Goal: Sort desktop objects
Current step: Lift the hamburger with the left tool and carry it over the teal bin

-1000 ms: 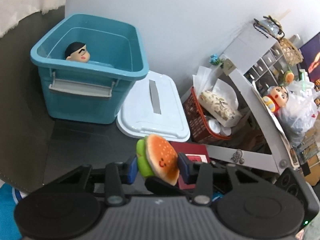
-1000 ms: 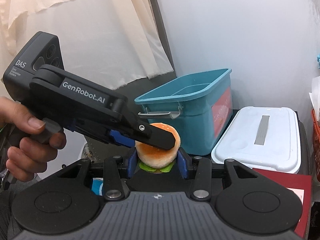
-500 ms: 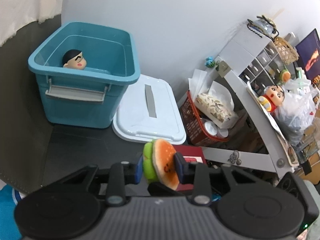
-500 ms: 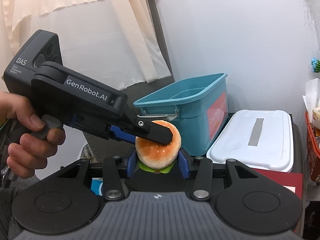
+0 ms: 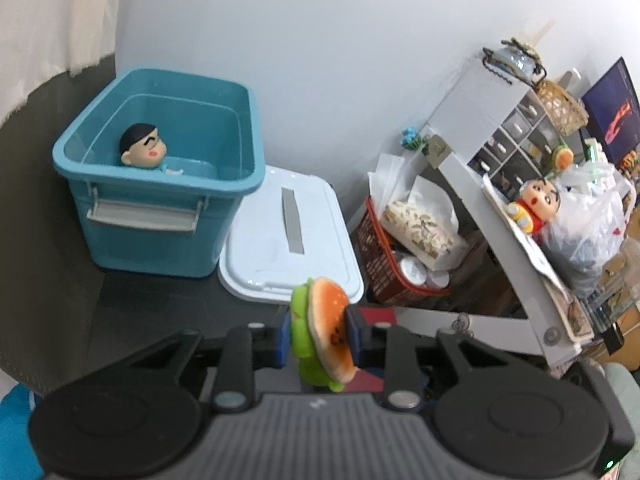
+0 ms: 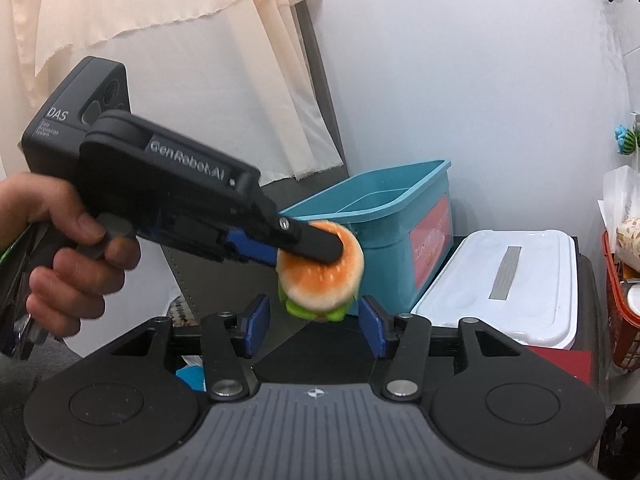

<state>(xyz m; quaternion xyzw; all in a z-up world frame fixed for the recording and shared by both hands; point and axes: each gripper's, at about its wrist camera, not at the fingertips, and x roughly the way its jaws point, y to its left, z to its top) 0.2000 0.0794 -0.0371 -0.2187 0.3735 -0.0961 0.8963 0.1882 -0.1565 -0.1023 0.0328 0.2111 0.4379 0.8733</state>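
Both pads of the left gripper (image 5: 318, 338) pinch the soft, light burger toy (image 5: 325, 336) across its bun faces, a sound hold, while the right gripper (image 6: 314, 328) is spreading clear of it.

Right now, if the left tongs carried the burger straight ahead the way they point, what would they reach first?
Probably the white lid lying flat beside the blue bin; the left tongs, shut on the burger, aim at its near edge, though depth is unclear.

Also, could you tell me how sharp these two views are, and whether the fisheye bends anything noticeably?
Left wrist view: burger toy fairly sharp, white shelf unit curved by the fisheye. Right wrist view: left gripper and hand smeared by motion blur, blue bin crisp.
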